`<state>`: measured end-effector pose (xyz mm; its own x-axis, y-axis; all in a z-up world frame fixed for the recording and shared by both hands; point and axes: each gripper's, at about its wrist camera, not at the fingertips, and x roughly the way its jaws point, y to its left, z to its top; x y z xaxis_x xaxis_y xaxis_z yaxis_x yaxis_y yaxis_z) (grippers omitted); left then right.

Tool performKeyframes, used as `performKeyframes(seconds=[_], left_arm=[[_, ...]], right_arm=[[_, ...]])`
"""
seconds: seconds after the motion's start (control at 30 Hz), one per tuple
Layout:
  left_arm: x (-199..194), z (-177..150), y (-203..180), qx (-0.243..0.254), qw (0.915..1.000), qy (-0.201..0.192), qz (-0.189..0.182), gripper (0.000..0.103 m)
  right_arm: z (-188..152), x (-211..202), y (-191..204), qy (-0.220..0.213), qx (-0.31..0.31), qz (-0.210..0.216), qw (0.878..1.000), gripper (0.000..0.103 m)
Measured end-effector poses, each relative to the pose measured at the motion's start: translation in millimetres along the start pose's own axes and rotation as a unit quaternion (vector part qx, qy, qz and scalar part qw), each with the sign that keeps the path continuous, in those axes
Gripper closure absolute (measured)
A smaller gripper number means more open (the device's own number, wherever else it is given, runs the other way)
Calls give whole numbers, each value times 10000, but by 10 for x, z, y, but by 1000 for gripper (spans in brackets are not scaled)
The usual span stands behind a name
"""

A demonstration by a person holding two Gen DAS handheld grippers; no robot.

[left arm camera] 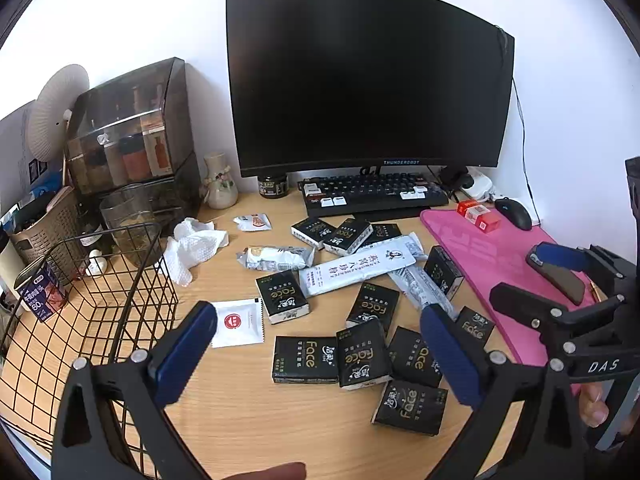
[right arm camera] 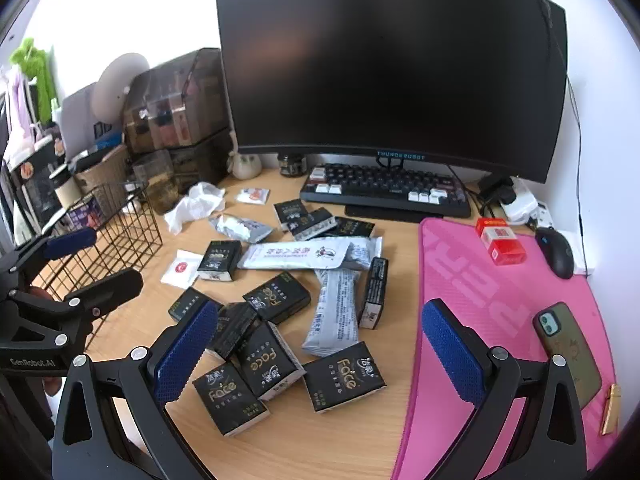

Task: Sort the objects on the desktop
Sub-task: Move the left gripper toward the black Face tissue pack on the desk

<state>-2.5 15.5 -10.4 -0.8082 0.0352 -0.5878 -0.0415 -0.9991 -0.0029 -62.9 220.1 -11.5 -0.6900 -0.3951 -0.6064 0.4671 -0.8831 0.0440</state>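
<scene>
Several black "Face" tissue packs (left arm camera: pixel 306 359) (right arm camera: pixel 344 376) lie scattered on the wooden desk, among long silver-white snack sachets (left arm camera: pixel 356 270) (right arm camera: pixel 294 257), a white square sachet (left arm camera: pixel 238 322) (right arm camera: pixel 182 267) and a crumpled tissue (left arm camera: pixel 192 248) (right arm camera: pixel 196 202). A black wire basket (left arm camera: pixel 80 320) (right arm camera: pixel 108 232) stands at the left. My left gripper (left arm camera: pixel 320 356) is open and empty above the packs. My right gripper (right arm camera: pixel 320 356) is open and empty above the packs near the pink mat; it also shows in the left wrist view (left arm camera: pixel 536 276).
A dark monitor (left arm camera: pixel 368 80) and keyboard (left arm camera: pixel 376 196) stand at the back. A pink mat (right arm camera: pixel 500 320) at the right holds a red box (right arm camera: pixel 502 242), a mouse (right arm camera: pixel 556 252) and a phone (right arm camera: pixel 568 352). A smoked organiser (left arm camera: pixel 132 132), glass (left arm camera: pixel 128 224) and vase (left arm camera: pixel 220 182) stand back left.
</scene>
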Motion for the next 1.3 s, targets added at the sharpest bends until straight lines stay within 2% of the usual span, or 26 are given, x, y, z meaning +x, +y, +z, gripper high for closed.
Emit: performKeyframes(seconds=[0.33, 0.6, 0.9, 0.97, 1.07, 1.3], left_arm=[[2, 2, -26, 48, 10000, 26, 4, 2], [72, -60, -113, 195, 9995, 184, -188, 2], [360, -297, -358, 361, 9965, 663, -349, 2], [421, -381, -405, 325, 9958, 809, -286, 2], [495, -516, -506, 385, 9934, 999, -407, 2], [672, -690, -691, 520, 9884, 1324, -542, 2]], right_arm=[[-2, -4, 5, 94, 18, 60, 9999, 0], [27, -4, -37, -31, -25, -30, 10000, 0], [15, 62, -170, 54, -30, -165, 9998, 0], [-40, 122, -215, 107, -37, -191, 9998, 0], [-164, 231, -283, 328, 13, -175, 9993, 0], [-376, 422, -419, 516, 158, -140, 9984, 0]])
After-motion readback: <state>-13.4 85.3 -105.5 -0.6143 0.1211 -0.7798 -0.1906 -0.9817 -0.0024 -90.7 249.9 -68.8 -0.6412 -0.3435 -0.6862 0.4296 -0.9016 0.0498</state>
